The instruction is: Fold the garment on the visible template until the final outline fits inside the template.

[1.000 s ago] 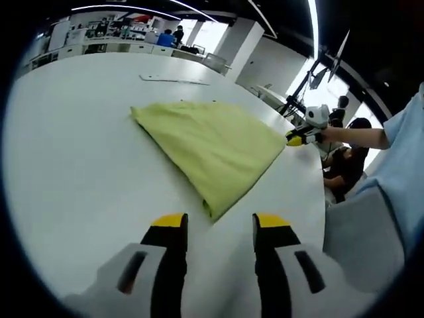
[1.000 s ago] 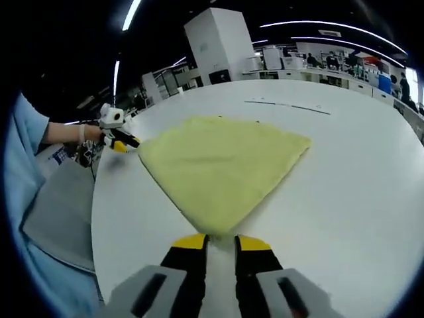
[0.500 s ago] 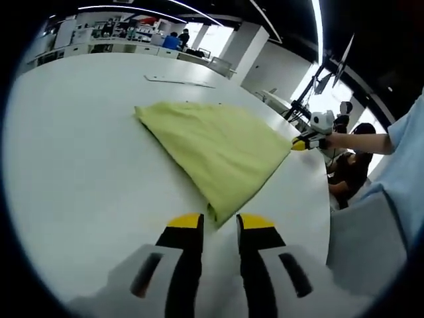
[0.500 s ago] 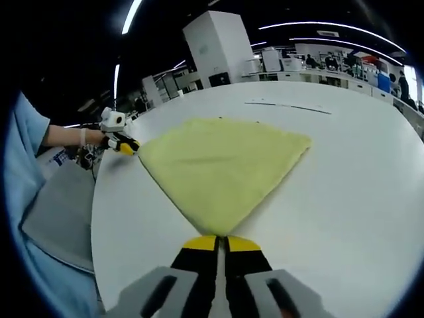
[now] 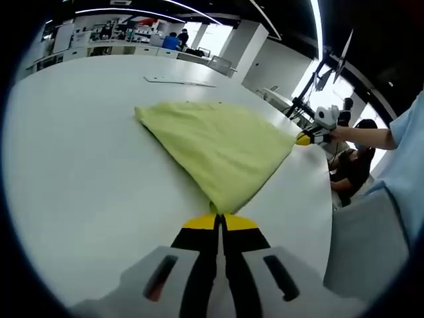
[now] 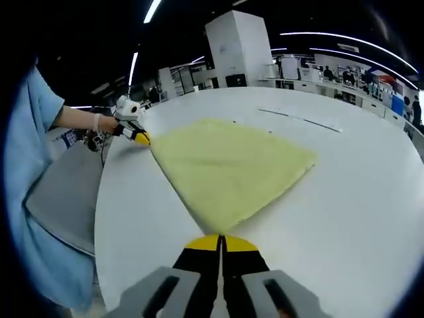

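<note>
A yellow-green garment (image 5: 218, 142) lies folded flat in a triangle on the white table (image 5: 79, 172). In the left gripper view my left gripper (image 5: 219, 218) is shut on its near corner. My right gripper (image 5: 305, 138) comes in from the right at the garment's far right corner. In the right gripper view the garment (image 6: 232, 165) spreads ahead, and my right gripper (image 6: 220, 239) is shut on the corner nearest it. The left gripper (image 6: 140, 136) sits at the garment's left corner, held by a hand. A thin dark line (image 5: 179, 81) is marked on the table beyond the cloth.
The person's light blue sleeve (image 5: 405, 149) and grey clothing (image 6: 63, 195) stand at the table's curved edge (image 6: 99, 218). Bare tabletop surrounds the garment. A white pillar (image 6: 240, 50) and desks with people (image 5: 169, 40) lie far behind.
Both pairs of jaws went from open to shut, closing on the garment's corners. The garment has stayed flat in place.
</note>
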`<state>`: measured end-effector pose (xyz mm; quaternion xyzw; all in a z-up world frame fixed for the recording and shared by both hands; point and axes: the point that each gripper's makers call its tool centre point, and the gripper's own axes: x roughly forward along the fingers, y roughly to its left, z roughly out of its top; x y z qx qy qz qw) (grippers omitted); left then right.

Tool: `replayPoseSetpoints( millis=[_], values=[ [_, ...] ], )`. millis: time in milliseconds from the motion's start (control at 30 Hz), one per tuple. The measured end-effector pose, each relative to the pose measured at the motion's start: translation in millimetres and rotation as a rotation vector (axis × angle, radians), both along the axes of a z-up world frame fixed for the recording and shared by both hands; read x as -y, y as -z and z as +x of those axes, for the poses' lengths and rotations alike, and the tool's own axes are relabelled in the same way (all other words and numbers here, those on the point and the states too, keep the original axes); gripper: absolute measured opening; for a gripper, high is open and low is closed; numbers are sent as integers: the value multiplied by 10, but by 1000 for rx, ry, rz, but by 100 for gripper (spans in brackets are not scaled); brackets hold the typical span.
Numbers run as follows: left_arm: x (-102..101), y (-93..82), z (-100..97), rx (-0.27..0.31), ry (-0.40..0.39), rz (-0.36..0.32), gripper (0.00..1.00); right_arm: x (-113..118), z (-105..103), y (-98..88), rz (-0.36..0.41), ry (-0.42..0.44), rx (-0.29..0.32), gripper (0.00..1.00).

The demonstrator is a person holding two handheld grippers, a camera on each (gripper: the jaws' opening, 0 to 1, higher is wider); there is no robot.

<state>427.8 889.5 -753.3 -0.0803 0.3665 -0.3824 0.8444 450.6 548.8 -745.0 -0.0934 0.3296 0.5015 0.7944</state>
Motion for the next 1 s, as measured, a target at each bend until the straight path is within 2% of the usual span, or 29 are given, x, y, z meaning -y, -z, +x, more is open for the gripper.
replayPoseSetpoints(
  millis=[233, 500, 667, 1000],
  values=[
    [-17, 17, -161, -24, -5, -9, 0, 13, -178, -6, 0, -26, -20, 0],
    [11, 67, -464, -56, -13, -23, 0, 76, -462, 59, 18, -12, -58, 0],
    [58, 63, -612, -58, -16, -33, 0, 126, -558, 76, 27, 0, -80, 0],
    [62, 85, -659, -64, -70, -65, 0, 138, -635, 85, 23, 26, -91, 0]
  ],
)
